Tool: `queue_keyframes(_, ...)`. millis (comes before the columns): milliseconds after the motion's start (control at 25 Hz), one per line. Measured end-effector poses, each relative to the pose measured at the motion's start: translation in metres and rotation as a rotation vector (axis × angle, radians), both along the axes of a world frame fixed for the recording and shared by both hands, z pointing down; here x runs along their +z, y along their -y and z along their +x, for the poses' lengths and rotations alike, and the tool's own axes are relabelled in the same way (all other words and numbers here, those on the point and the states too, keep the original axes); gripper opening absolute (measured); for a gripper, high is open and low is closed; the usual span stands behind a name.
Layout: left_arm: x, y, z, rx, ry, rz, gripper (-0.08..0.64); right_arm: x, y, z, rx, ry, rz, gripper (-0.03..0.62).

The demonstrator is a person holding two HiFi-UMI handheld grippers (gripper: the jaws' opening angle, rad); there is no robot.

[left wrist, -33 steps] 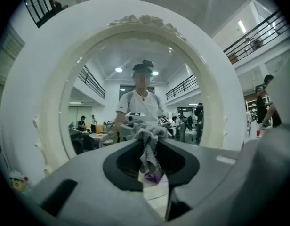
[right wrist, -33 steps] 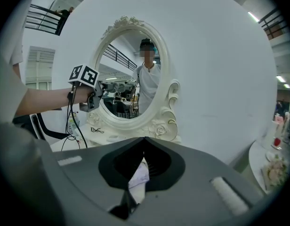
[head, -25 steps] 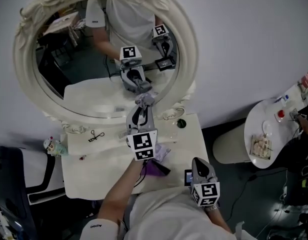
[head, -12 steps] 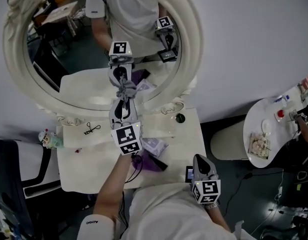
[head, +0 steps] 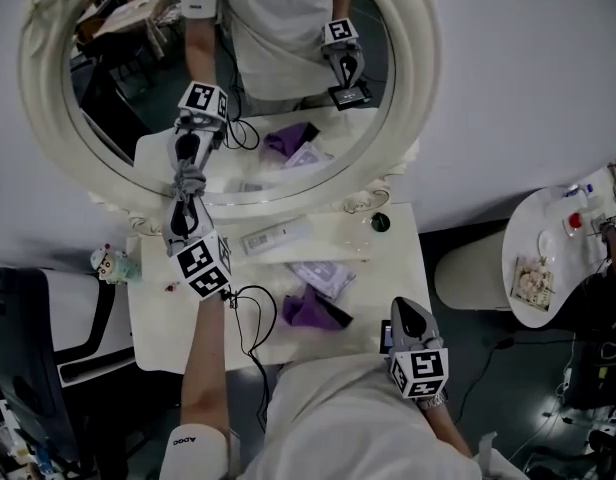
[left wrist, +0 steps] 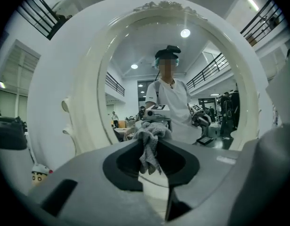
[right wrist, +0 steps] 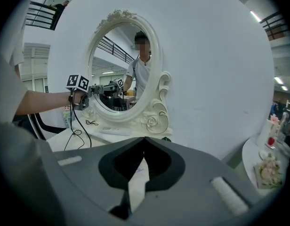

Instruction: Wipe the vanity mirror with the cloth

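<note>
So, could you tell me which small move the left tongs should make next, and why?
Probably slide the cloth rightward across the mirror: the left tongs hold it against the glass near the lower left rim, and most of the glass lies beyond.

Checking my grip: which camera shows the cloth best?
Left gripper view: the cloth, pinched in the left tongs, shows large, centred. Head view shows a small grey wad at the mirror; right gripper view, barely a speck.

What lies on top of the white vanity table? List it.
A purple fabric bundle, a patterned packet, a white bar-shaped item, a small dark round thing and a black cable. The left hand-held gripper and forearm cover the table's left part.
</note>
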State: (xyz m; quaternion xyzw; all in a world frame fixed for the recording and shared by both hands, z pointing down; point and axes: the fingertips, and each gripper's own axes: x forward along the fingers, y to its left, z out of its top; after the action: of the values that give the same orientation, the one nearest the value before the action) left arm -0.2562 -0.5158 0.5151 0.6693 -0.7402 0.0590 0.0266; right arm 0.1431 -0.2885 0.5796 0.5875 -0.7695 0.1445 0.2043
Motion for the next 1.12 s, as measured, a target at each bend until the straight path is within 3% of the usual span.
queue_keyframes(160,0.007,-0.002,-0.018,-0.046,-0.022,0.002,0.078,0.0,0.001,-0.002,0.004,-0.007,0.003,0.008)
queue_keyframes(240,0.009,-0.006,-0.005,-0.013,-0.043,0.013,0.078,0.0,-0.001,-0.002,0.011,-0.009,0.003,0.008)
queue_keyframes(480,0.024,-0.001,0.123,0.259,-0.023,0.021,0.078,-0.002,-0.001,0.0,0.031,-0.01,-0.001,0.008)
queue_keyframes(640,0.031,0.002,0.202,0.394,-0.039,0.032,0.078,-0.003,-0.005,0.009,0.065,-0.014,0.001,0.008)
queue_keyframes(800,0.036,0.005,0.254,0.496,-0.026,0.036,0.078,-0.001,-0.009,0.021,0.118,-0.005,-0.003,0.008)
queue_keyframes(920,0.044,0.009,0.263,0.509,-0.017,0.031,0.078,0.001,-0.012,0.027,0.139,-0.002,-0.006,0.008)
queue_keyframes(1120,0.066,0.017,0.245,0.496,0.024,0.006,0.078,0.001,-0.012,0.03,0.142,-0.002,-0.013,0.008)
